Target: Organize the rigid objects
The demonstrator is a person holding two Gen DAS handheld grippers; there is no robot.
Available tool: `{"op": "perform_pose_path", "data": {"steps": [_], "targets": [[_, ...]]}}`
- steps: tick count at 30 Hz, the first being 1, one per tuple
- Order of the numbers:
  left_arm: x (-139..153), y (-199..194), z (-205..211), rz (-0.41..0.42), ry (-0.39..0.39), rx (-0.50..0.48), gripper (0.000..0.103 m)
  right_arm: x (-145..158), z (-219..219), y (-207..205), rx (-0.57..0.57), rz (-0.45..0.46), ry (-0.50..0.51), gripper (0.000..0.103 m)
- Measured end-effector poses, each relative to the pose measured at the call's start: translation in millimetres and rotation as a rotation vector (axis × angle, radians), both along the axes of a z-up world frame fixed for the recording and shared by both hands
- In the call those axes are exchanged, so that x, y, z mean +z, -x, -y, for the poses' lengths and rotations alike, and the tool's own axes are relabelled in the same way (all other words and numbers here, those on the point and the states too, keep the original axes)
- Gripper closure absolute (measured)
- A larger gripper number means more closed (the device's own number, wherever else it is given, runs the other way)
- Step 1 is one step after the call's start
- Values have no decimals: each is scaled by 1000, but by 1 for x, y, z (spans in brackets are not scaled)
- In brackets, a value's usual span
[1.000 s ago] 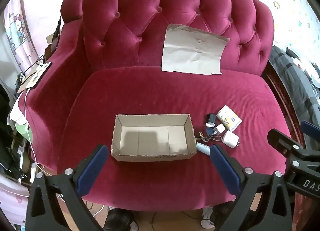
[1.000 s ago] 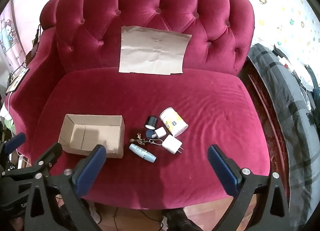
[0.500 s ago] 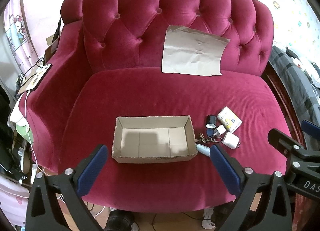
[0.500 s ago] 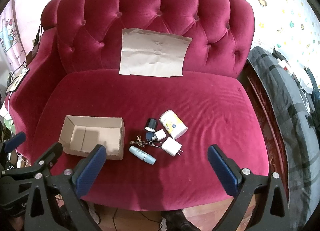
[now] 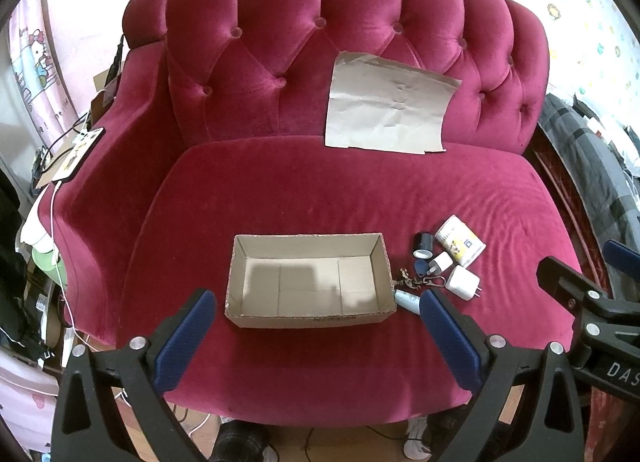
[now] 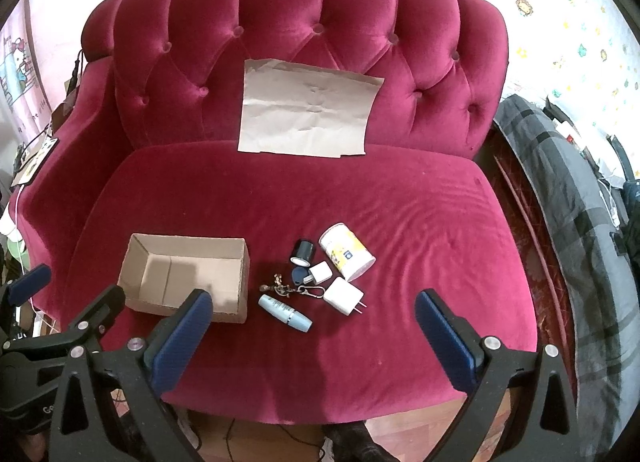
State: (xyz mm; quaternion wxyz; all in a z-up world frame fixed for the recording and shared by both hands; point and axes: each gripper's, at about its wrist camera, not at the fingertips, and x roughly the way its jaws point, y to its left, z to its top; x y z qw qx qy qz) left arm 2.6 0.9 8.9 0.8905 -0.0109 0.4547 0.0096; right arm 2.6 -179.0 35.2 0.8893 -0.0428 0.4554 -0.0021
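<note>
Nothing has shifted: left claw [image 5: 316, 308] and right claw [image 6: 310, 308] hover wide above sofa [image 6: 400, 202].

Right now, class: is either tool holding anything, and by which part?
Nothing is held. The left tool and right tool are both open and empty above the sofa.

An open brown cardboard box [image 6: 186, 278] sits on the near left of the crimson tufted velvet sofa's seat [image 6: 420, 222]. Just right of it lies a cluster: a pale blue tube [image 6: 285, 313] nearest, a metal keychain with a blue fob [image 6: 294, 284] behind it, a large white square charger [image 6: 344, 296] to the right, a small white plug [image 6: 320, 272], a black cylinder [image 6: 303, 252] and a white round canister [image 6: 347, 251] farthest. A creased sheet of brown paper [image 6: 308, 104] leans on the backrest behind.
</note>
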Motion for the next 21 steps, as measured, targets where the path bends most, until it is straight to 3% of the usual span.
{"op": "perform_pose_path", "data": {"steps": [21], "targets": [[-2,0,3,8,4,0,0,0,3,-1,-1,7,-2,0]]}}
